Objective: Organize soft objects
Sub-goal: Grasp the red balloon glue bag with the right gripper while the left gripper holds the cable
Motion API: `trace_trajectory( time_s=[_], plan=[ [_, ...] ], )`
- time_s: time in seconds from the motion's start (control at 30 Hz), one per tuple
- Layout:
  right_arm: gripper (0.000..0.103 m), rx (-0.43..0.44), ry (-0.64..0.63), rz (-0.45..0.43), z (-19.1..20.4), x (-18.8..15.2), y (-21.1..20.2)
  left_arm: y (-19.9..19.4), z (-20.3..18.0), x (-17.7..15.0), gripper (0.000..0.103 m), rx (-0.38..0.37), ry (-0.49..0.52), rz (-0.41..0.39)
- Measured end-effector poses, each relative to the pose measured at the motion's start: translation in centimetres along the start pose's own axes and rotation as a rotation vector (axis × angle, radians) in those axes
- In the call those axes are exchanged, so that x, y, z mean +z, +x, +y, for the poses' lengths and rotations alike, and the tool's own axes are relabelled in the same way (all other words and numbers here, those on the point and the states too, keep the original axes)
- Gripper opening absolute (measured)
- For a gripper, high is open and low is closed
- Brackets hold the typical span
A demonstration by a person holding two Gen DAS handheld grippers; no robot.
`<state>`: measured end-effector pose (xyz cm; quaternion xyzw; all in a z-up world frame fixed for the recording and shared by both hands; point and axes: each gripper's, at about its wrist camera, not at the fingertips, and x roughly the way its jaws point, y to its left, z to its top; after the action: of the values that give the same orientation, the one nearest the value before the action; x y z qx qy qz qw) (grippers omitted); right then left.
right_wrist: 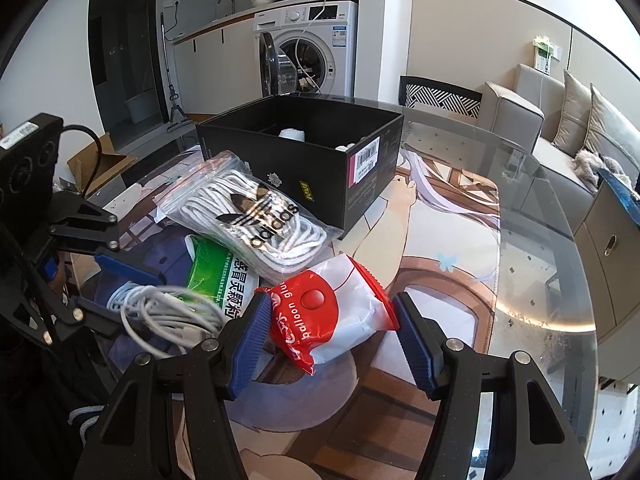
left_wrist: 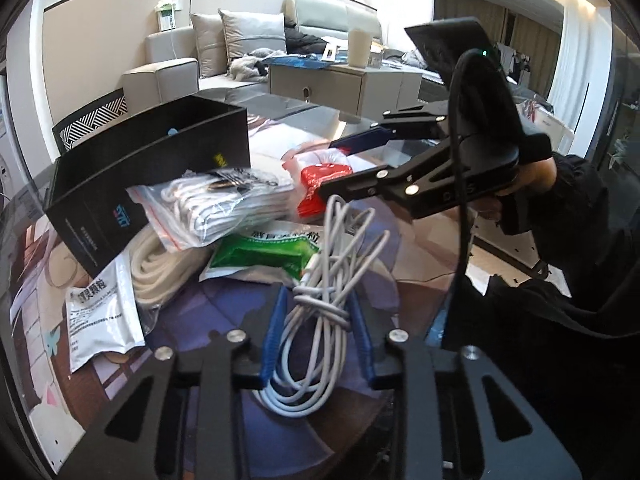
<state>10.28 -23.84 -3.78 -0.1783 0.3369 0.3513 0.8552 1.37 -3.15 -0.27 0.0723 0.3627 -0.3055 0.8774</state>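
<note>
Left wrist view: left claw (left_wrist: 318, 308) clenched on white cable bundle (left_wrist: 320, 304) at 6 o'clock; black box (left_wrist: 148, 168) at 10 o'clock.

Right wrist view: right claw (right_wrist: 330, 324) released, pads either side of red-white balloon pouch (right_wrist: 332, 316) lying on desk (right_wrist: 520, 240); box at 12 o'clock. Step: picking up items. Next: close on pouch, carry both to box.

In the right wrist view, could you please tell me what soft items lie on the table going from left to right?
Coiled white cable → green-and-white medicine packet → red-and-white balloon bag, which sits between the open right gripper fingers.
</note>
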Motion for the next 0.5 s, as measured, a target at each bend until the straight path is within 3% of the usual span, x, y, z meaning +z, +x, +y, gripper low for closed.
trace_trajectory(
  time_s=[0.23, 0.37, 0.5],
  plan=[
    [0.06, -0.012, -0.022, -0.021, 0.5, 0.3, -1.0, -1.3, 0.7, -0.7, 0.027, -0.022, -0.07, -0.031],
    [0.047, -0.017, -0.04, -0.027, 0.8, 0.4, -1.4, -2.4, 1.1, -1.2, 0.027, -0.04, -0.111, -0.054],
    [0.046, -0.001, -0.063, -0.013, 1.2, 0.3, -1.2, -3.0, 1.4, -1.5, 0.026, -0.046, -0.132, -0.072]
  ],
)
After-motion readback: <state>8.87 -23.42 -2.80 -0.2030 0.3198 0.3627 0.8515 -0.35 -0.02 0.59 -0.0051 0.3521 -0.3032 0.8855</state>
